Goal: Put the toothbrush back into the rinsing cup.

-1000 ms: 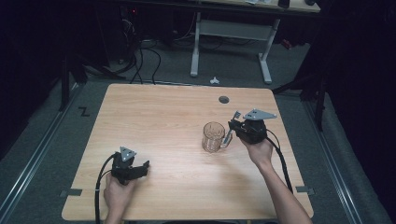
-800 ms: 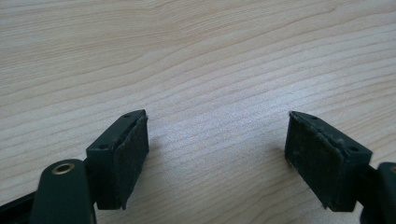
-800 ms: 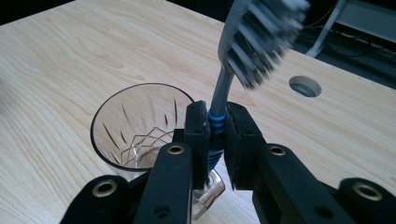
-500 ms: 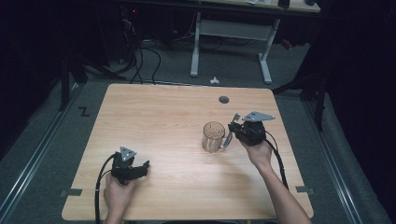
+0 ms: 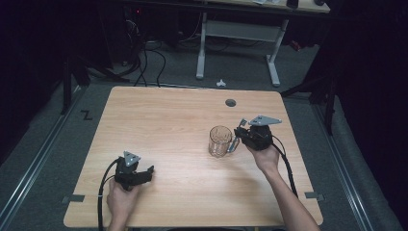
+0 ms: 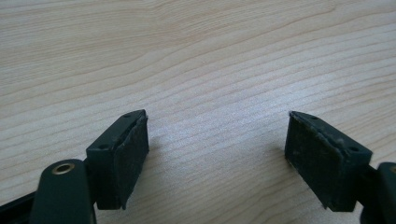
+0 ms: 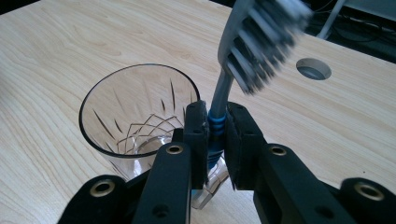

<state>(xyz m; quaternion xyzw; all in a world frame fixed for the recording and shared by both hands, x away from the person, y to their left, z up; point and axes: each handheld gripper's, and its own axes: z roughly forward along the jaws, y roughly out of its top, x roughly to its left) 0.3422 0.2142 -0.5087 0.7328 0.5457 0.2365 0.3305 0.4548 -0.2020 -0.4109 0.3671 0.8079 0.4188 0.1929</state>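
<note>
Toothbrush (image 5: 236, 136) and glass (image 5: 220, 141) sit together right of the table's (image 5: 183, 115) middle in the high view: the glass stands upright on the wood, and the toothbrush is held just beside it by the right gripper (image 5: 239, 139), whose hand (image 5: 264, 156) reaches in from the lower right. Near the front left edge, well apart from them, the left gripper (image 5: 146, 172) lies low on the table in the other hand (image 5: 120, 202). In the left gripper view, the left gripper (image 6: 217, 154) has its two black jaws spread wide over bare wood grain with nothing between them. In the right gripper view, the right gripper (image 7: 216, 135) is clamped on the toothbrush (image 7: 224, 93) at its blue-ringed neck, the bristled head rising blurred above; the cut-pattern glass (image 7: 135, 112) stands just beside the jaws, and a round hole (image 7: 314, 68) shows in the tabletop beyond.
</note>
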